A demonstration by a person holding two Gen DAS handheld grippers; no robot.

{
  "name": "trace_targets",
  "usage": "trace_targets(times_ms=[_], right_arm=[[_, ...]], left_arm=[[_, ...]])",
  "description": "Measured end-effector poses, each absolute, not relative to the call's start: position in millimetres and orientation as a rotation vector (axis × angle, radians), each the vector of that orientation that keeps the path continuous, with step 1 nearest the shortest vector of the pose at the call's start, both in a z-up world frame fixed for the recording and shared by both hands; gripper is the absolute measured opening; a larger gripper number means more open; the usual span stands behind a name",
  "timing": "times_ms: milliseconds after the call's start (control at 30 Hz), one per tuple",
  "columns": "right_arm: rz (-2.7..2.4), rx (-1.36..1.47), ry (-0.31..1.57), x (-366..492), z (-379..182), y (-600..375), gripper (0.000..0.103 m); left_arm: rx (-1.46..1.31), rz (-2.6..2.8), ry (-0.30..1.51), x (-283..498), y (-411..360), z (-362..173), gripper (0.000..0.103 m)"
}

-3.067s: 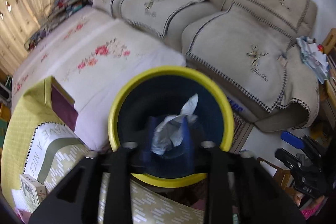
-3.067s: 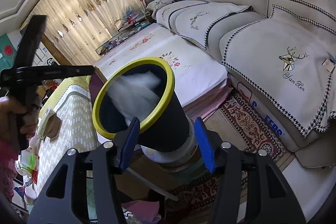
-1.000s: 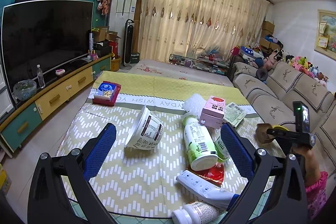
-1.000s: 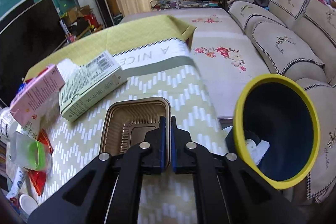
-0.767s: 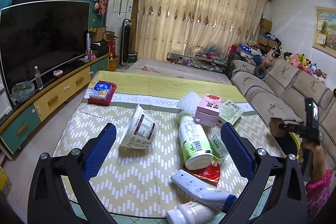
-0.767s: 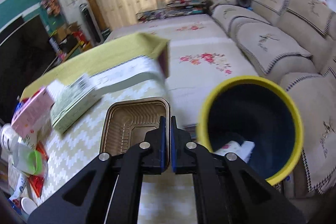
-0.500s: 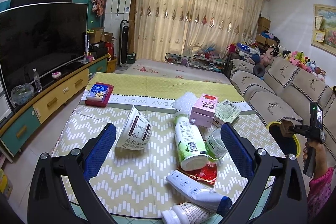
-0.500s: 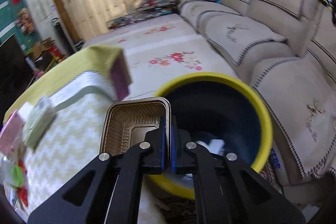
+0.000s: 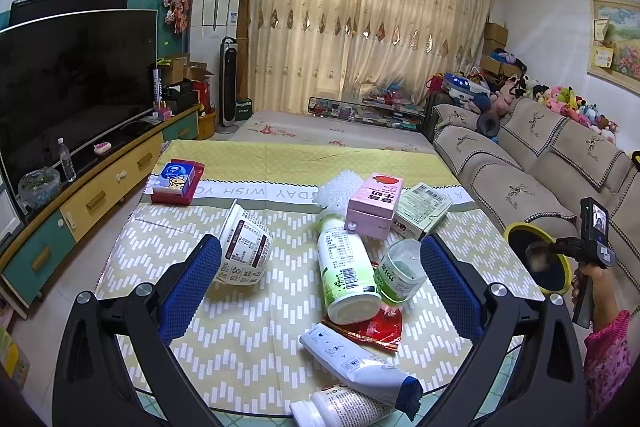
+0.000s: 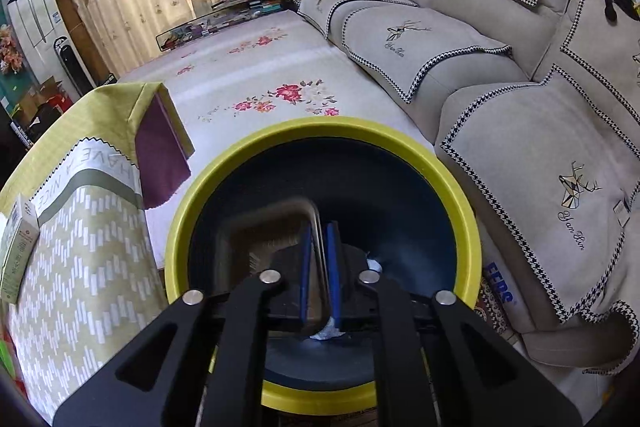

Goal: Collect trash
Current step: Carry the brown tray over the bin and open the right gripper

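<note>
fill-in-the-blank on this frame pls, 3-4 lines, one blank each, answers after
1. The right tool is above the mouth of the bin, whose rim is coloured ____.
2. The edge of the brown ____ sits between the right tool's opening jaws.
3. The left tool stands wide open above the ____, holding nothing.
4. The pink carton on the table has a ____ printed on its end.

Missing words: yellow; tray; table; strawberry
</note>
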State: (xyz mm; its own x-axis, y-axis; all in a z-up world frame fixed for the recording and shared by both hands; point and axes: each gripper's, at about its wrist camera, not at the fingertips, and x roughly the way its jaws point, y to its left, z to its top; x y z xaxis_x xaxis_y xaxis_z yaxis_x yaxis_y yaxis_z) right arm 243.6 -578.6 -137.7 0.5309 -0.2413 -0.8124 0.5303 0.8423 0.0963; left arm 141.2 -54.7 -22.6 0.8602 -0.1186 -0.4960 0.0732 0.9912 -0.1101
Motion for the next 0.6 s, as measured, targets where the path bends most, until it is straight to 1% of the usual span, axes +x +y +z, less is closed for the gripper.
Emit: trace_targets(times_ms=[67,200,300,367,433,600], right_arm=[[-0.475,0.355,0.896,241,-136,-579,0.017],[-0.462,0.361,0.881,233,-130,-573,0.017],[-0.447,0.354,0.852,222,-119,-564,0.02],[-0.437,0.349,0.829,214,-112,-557,0.024],[-0.419,0.342,0.807,203,-105,-547,0.026],[-0.373,0.33,0.791,184,-98,-524,0.027]], left_arm=[[-0.087,-0.103,0.529,142,-56,-23,0.098],[-0.083,-0.109,0.534,141,-58,-25,0.098],[-0.08,-0.112,0.534,138,-57,-23,0.098],[-0.075,-0.117,0.541,136,-56,-23,0.098],[-0.065,-0.113,0.548,133,-53,-23,0.098],[-0.049,-0.109,0.575,125,-45,-25,0.098]])
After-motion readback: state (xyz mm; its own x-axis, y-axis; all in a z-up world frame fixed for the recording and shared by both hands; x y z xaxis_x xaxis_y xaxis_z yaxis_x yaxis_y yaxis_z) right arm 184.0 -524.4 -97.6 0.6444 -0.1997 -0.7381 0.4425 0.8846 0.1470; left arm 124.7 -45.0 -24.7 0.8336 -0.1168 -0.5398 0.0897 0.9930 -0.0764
